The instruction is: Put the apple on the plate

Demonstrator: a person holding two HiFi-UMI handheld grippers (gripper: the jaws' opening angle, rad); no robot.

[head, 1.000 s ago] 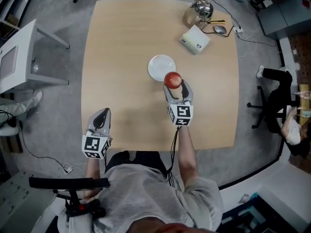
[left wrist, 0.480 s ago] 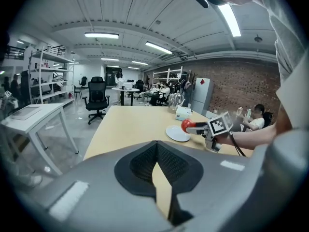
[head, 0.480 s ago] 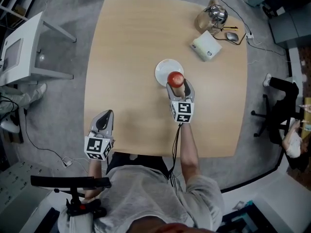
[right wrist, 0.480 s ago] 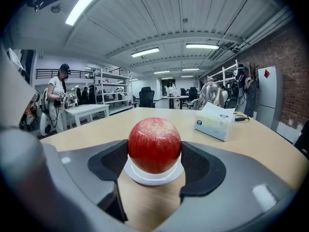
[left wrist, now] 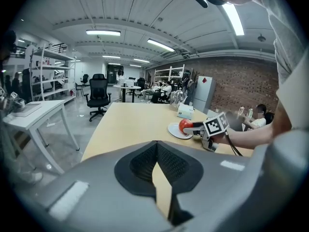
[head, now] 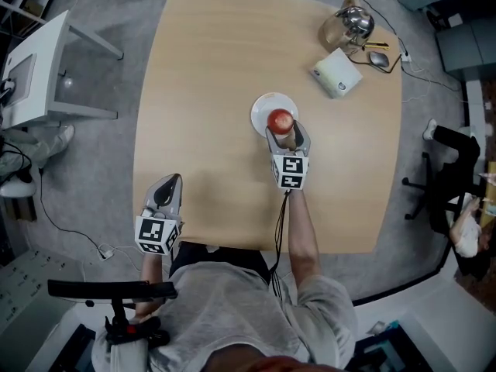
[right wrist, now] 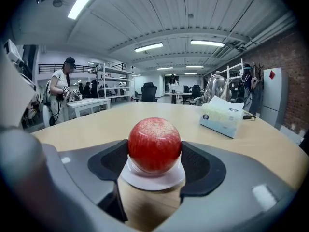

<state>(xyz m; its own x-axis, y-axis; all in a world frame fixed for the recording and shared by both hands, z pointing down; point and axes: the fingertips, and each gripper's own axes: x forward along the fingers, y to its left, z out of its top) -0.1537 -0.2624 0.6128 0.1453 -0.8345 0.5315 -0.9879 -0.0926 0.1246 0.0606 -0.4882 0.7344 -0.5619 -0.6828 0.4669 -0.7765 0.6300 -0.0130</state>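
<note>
Clamping jaws: the right gripper (head: pixel 286 136) has its jaws closed on the apple (right wrist: pixel 154 145), one dark pad pressed against each flank of the fruit.
Apple in the jaws: it sits at the pad tips, its red top and front standing clear of them.
Apple and plate: the apple is over the white plate (head: pixel 263 109), toward the plate's 5 o'clock side in the head view. The right gripper view shows the plate's rim just under the fruit, but I cannot tell whether the two touch.
Plate: near the middle of the wooden surface (head: pixel 209 91).
Left gripper (head: pixel 168 184): at the surface's 7 o'clock edge, well apart from the plate. Its jaws are together at the tips with nothing between them.
Left gripper's aim: its own view looks across the surface, with the apple and plate at about 1 o'clock.
Tissue box (head: pixel 337 72): toward 1 o'clock from the plate.
Metal kettle (head: pixel 354 22): beyond the box, near the far corner.
</note>
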